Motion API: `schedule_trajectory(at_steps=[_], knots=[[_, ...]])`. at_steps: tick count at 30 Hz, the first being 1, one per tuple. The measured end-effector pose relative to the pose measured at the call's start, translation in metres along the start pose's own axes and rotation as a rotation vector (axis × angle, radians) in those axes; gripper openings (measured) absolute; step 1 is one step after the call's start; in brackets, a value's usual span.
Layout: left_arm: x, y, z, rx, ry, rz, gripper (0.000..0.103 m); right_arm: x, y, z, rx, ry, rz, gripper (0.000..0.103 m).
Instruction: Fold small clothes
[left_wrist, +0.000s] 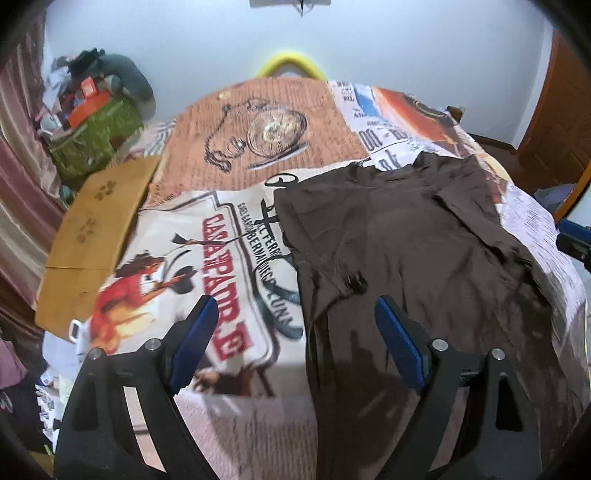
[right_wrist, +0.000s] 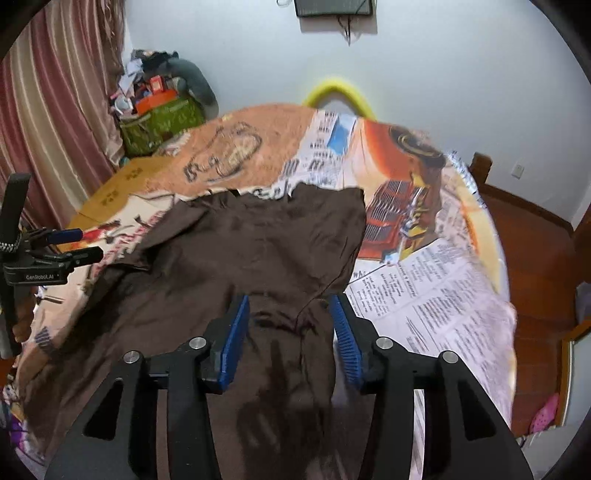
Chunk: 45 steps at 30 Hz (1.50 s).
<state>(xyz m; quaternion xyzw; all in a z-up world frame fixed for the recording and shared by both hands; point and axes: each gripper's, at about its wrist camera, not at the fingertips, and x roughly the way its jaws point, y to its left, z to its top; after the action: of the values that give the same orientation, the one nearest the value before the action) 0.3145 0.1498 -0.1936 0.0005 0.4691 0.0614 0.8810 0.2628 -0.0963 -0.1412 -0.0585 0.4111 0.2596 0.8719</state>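
A dark brown small garment lies spread, a little wrinkled, on a bed covered with a printed spread. My left gripper hangs open wide above the garment's left edge, one blue pad over the spread and one over the brown cloth, nothing between them. In the right wrist view the same garment fills the middle. My right gripper is open above its near part; the pads stand apart and do not press the cloth. The left gripper also shows at that view's left edge.
A flat cardboard box lies on the bed's left side. Beyond it stands a green bag piled with clutter, by a pink curtain. A yellow curved bar rises behind the bed. Wooden floor lies to the right.
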Motion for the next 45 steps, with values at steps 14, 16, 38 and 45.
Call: schedule_trajectory(at_steps=[14, 16, 38, 45], knots=[[-0.024, 0.014, -0.073, -0.055, 0.116, -0.020, 0.087, -0.042, 0.005, -0.056, 0.035, 0.062, -0.044, 0.050], [-0.020, 0.013, -0.084, -0.059, 0.140, -0.031, 0.087, -0.038, 0.004, -0.067, 0.045, 0.095, -0.048, 0.050], [-0.015, -0.010, -0.126, -0.068, 0.198, -0.184, 0.006, 0.004, 0.005, -0.124, 0.080, 0.266, 0.051, 0.016], [-0.030, -0.010, -0.103, -0.048, 0.123, -0.148, 0.005, -0.008, 0.008, -0.108, 0.068, 0.191, 0.085, 0.005]])
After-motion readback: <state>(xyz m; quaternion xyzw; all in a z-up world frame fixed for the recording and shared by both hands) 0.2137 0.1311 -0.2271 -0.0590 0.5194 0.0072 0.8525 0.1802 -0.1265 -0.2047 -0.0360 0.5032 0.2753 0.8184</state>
